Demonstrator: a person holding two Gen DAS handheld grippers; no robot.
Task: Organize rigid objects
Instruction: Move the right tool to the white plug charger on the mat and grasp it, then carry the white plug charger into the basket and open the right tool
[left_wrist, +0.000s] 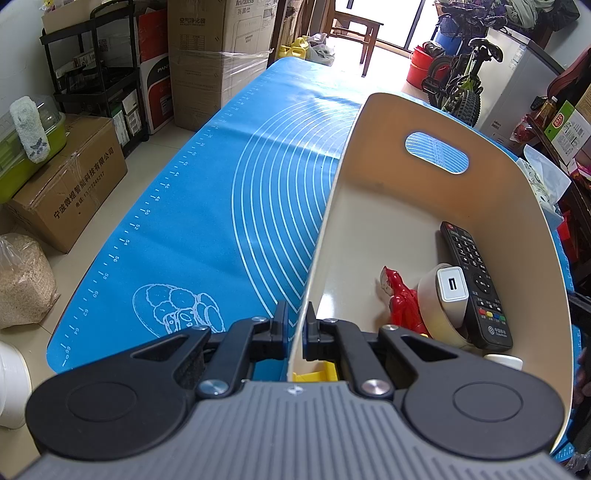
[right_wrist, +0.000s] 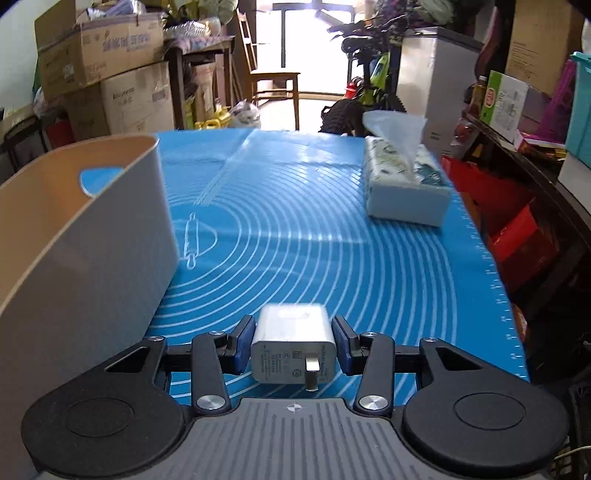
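A cream storage bin (left_wrist: 517, 206) stands on the blue mat (left_wrist: 207, 221). My left gripper (left_wrist: 294, 325) is shut on the bin's near wall, one finger inside and one outside. Inside the bin lie a black remote (left_wrist: 476, 284), a white charger (left_wrist: 451, 286) on a roll of tape (left_wrist: 439, 321), a red toy figure (left_wrist: 400, 302) and a yellow piece (left_wrist: 317, 374). My right gripper (right_wrist: 293, 341) is shut on a white charger plug (right_wrist: 293, 347), held just above the mat (right_wrist: 332, 240) to the right of the bin (right_wrist: 92, 229).
A tissue pack (right_wrist: 404, 184) lies on the mat at the far right. Cardboard boxes (left_wrist: 70, 181), a shelf and a bag of grain stand on the floor to the left. A bicycle (left_wrist: 461, 74) and a chair are beyond the table's far end.
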